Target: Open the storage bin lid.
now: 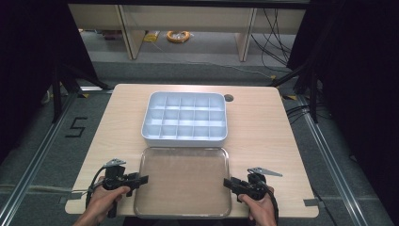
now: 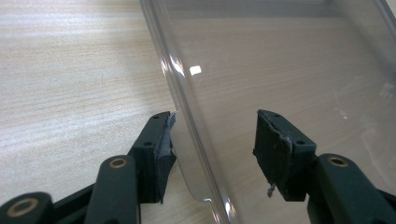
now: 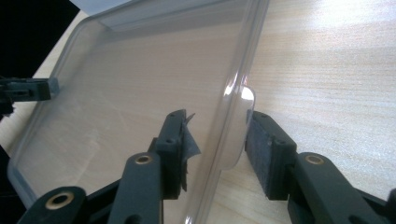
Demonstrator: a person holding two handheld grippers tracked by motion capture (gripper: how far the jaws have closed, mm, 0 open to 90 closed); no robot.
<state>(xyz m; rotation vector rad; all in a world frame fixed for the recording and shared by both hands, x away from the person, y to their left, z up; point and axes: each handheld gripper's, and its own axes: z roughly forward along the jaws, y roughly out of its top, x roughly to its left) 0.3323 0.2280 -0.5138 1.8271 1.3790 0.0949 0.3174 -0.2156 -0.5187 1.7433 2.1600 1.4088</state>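
Observation:
A clear plastic lid point(image 1: 183, 181) lies flat on the near part of the wooden table, just in front of a white compartment box point(image 1: 185, 118). My left gripper point(image 1: 141, 179) is open at the lid's left edge, its jaws standing either side of the clear rim point(image 2: 189, 121). At the right edge my right gripper point(image 1: 229, 183) is open too, with the lid's rim point(image 3: 233, 116) between its jaws. Neither pair of pads presses on the plastic. The left gripper's tip point(image 3: 32, 89) shows across the lid in the right gripper view.
The white box has several empty compartments and sits mid-table. A small round hole point(image 1: 228, 98) marks the tabletop behind the box. Bare wood point(image 1: 268, 136) runs along both sides. Black curtains and cables flank the table; a yellow cable coil point(image 1: 178, 36) lies on the floor beyond.

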